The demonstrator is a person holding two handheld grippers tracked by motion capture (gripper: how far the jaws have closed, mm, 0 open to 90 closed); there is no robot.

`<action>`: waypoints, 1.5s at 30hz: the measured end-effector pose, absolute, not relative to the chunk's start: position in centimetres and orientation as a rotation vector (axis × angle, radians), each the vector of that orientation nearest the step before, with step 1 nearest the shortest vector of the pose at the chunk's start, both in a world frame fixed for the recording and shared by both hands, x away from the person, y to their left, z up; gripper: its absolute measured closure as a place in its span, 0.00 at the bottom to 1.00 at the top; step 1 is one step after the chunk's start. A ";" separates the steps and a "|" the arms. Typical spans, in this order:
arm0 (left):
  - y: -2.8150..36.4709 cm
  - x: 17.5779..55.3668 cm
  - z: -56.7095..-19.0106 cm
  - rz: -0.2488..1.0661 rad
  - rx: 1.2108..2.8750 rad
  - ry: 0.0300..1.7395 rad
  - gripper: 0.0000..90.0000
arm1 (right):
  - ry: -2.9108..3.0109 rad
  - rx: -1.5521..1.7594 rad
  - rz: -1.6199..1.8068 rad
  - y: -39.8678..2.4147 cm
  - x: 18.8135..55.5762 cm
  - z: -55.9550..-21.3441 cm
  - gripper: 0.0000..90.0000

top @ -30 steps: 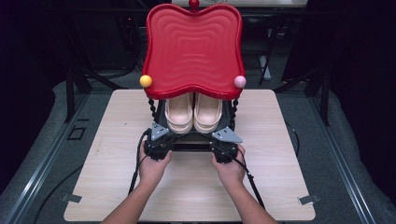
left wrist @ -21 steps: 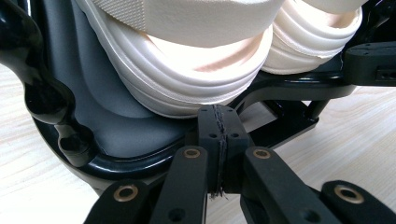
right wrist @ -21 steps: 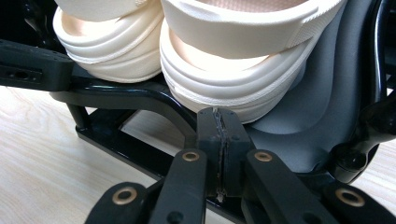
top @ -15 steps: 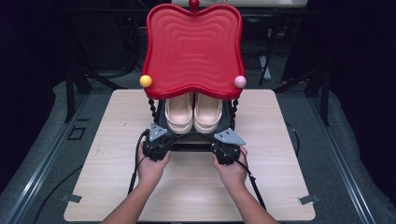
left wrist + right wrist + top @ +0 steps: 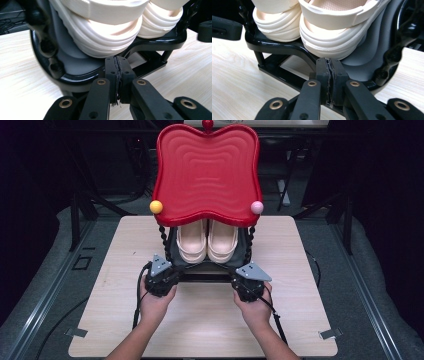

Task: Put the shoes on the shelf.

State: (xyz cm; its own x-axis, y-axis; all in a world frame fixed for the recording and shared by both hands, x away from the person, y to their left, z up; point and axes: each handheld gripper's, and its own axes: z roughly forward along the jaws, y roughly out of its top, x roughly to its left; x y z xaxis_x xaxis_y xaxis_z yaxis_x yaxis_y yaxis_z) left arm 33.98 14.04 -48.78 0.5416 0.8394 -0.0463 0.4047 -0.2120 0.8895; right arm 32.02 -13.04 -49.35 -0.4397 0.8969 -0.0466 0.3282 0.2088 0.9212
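A small rack stands on the table, with a wavy red tray (image 5: 206,170) on top and a black lower shelf (image 5: 160,41) beneath it. A pair of cream sandals (image 5: 207,242) rests on that shelf with the heels toward me. My left gripper (image 5: 170,271) is at the shelf's front left. Its pads are pressed together just under the left sandal's heel (image 5: 100,40), with nothing between them. My right gripper (image 5: 242,276) is at the front right and is shut the same way, its tips (image 5: 328,63) just below the right sandal's heel (image 5: 332,42).
The light wooden table (image 5: 300,270) has bare surface to either side of the rack and in front of the hands. Yellow (image 5: 156,207) and pink (image 5: 257,207) knobs sit at the tray's front corners, above beaded black posts (image 5: 163,240). Dark floor and metal frames surround the table.
Both grippers have drawn back slightly toward the person from the rack's front. The rack and sandals have not moved.
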 end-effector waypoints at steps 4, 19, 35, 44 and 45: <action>14.9 33.6 -48.6 0.566 1.809 1.036 0.97 | 1.883 1.132 1.214 -13.7 31.5 -49.2 0.95; 19.3 30.5 -47.5 0.588 1.763 1.034 0.92 | 1.877 1.169 1.249 -17.3 29.2 -48.2 0.90; 25.1 26.6 -48.7 0.599 1.685 1.140 0.72 | 1.827 1.238 1.289 -21.4 27.0 -48.4 0.68; 26.6 24.9 -50.2 0.573 1.689 1.158 0.58 | 1.794 1.290 1.334 -23.2 25.4 -49.1 0.55; 26.7 24.7 -50.3 0.565 1.687 1.160 0.58 | 1.796 1.290 1.336 -23.3 25.3 -49.2 0.54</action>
State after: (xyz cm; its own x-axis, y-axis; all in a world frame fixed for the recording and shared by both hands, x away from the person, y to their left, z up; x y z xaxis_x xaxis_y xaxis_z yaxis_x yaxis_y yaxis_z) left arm 24.72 26.65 -50.35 0.4369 0.8881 -0.1429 0.4355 -0.0698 0.8975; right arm 25.26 -23.28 -49.18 -0.3872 0.9155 0.1090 0.3675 0.0448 0.9289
